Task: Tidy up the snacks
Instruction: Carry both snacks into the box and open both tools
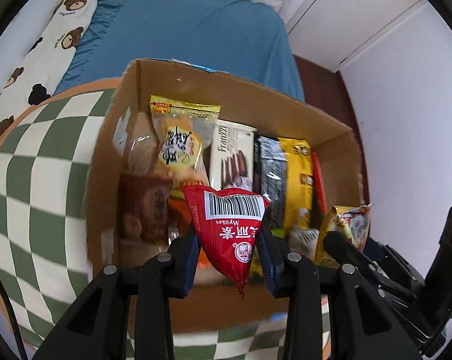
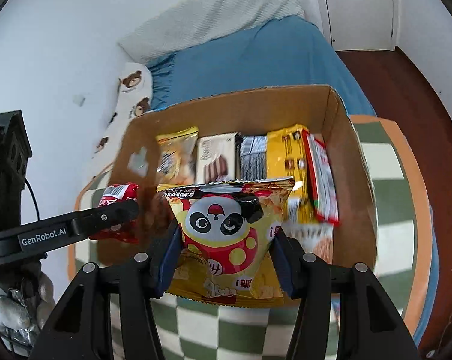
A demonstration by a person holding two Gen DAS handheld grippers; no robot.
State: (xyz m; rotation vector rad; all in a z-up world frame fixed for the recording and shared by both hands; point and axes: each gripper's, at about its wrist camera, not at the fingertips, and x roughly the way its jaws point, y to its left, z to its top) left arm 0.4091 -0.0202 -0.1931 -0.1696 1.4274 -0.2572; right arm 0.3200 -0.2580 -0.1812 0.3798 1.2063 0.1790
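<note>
Through the left wrist camera, your left tongs [image 1: 230, 258] pinch a small red triangular foil packet [image 1: 229, 231] above the open brown cardboard box [image 1: 255, 96] of upright snack packs. Through the right wrist camera, your right tongs [image 2: 224, 258] pinch a yellow panda-print snack bag [image 2: 226, 228] over the same box's near edge.

Brown packet [image 1: 145, 207] blurred, perhaps bread.

Cardboard box [image 1: 285, 111] seemingly packed full
</note>
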